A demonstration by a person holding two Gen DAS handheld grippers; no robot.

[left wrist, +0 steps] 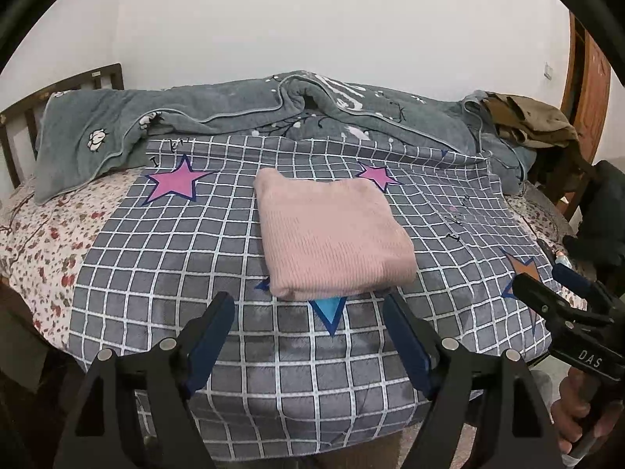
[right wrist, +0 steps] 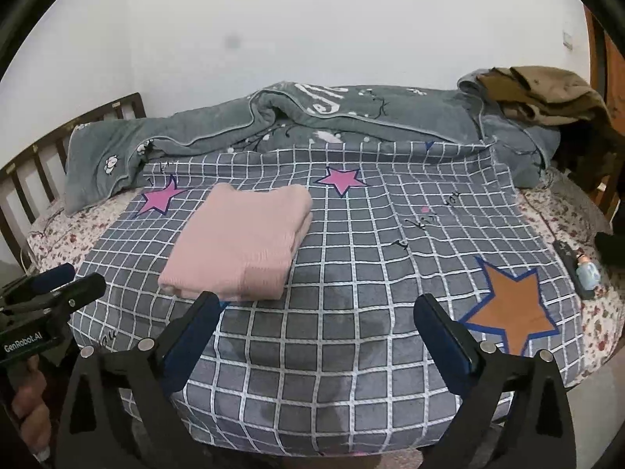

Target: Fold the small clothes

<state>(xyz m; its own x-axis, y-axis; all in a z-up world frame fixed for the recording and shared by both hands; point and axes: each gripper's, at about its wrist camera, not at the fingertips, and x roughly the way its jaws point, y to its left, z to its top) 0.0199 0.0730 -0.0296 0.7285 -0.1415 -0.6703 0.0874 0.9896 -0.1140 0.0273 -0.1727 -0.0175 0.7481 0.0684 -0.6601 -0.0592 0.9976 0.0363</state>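
The folded pink garment (left wrist: 332, 234) is lying flat, long axis running toward the headboard, while both the left gripper (left wrist: 308, 312) and the right gripper (right wrist: 318, 312) are hovering wide apart, empty.

A plain white wall (right wrist: 312, 39) rises behind the bed (right wrist: 62, 242). A dark wooden headboard (right wrist: 23, 179) stands at its left end, a wooden door (left wrist: 590, 78) beyond its right.

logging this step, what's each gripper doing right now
left gripper: open, holding nothing
right gripper: open, holding nothing
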